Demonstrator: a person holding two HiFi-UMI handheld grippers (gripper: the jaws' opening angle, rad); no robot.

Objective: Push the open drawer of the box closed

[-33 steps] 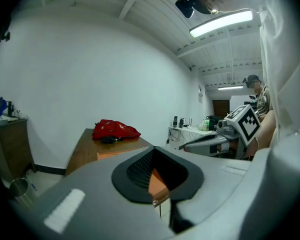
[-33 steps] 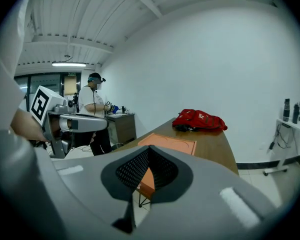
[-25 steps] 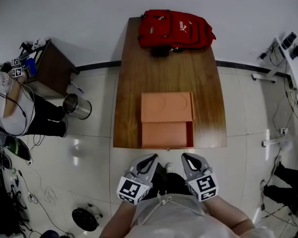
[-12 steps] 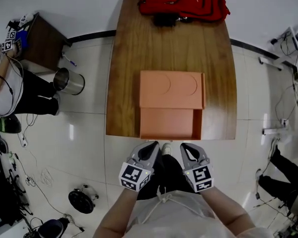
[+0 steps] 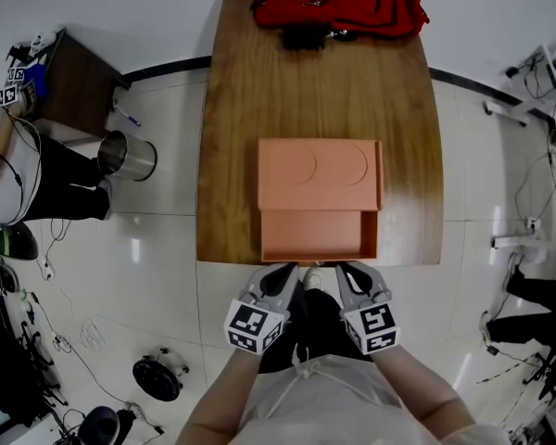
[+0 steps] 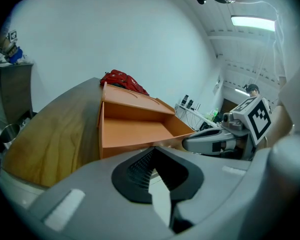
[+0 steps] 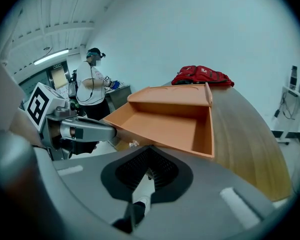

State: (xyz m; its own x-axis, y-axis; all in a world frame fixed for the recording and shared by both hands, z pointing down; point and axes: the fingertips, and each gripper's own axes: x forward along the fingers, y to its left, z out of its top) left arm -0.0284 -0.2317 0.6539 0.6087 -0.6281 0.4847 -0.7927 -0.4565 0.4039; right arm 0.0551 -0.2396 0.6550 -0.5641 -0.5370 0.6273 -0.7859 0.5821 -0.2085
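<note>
One orange box sits at the near edge of the wooden table, its single drawer pulled out toward the person. One red backpack lies at the far end. The left gripper and right gripper hang just beside the drawer's front, both with jaws pressed together, holding nothing.

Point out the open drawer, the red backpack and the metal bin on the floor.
open drawer (image 5: 320, 235), head view, on its bare inner floor.
red backpack (image 5: 338, 3), head view, on its front panel.
metal bin (image 5: 134, 160), head view, on its shiny side wall.
</note>
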